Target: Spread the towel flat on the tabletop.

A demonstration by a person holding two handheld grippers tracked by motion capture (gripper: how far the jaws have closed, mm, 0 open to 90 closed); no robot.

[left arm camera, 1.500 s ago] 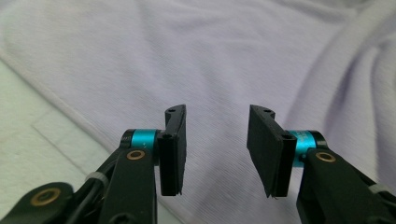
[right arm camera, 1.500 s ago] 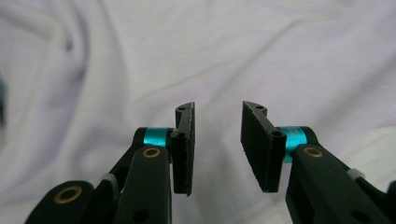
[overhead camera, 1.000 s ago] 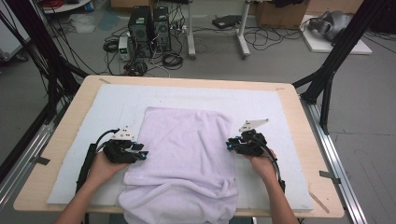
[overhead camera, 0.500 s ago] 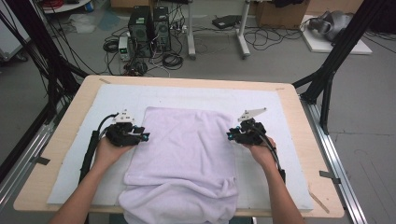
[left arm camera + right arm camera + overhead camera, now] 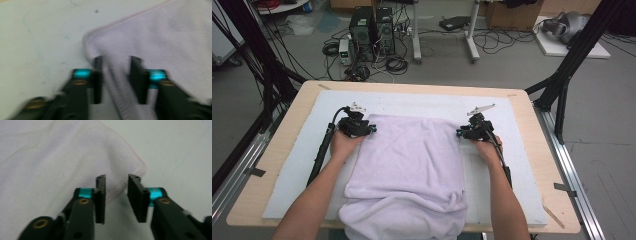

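Lilac terry towel (image 5: 412, 170): laid flat on the white mat (image 5: 292, 185) that covers the surface (image 5: 277, 135); its near edge is bunched and hangs over the front rim, its two far corners lie toward the middle of the mat.
Left gripper (image 5: 360, 129): seen in the high view at the towel's far left corner, held by the person's left hand (image 5: 343, 145), with its cable trailing back along the forearm.
Left fingers (image 5: 98, 75): in the left gripper view the hemmed side edge of the towel runs up between them, just short of the rounded corner; they have just been closing, yet a gap is left on each side of the hem, so the cloth is not pinched.
Right gripper (image 5: 468, 133): seen in the high view at the towel's far right corner, held by the right hand (image 5: 486, 148).
Right fingers (image 5: 100, 195): in the right gripper view one finger lies over the stitched hem beside the corner, the other over bare mat; they have just been closing, and only mat is seen in the gap between them.
Background: computer towers (image 5: 372, 25) and loose cables stand on the floor beyond the surface.
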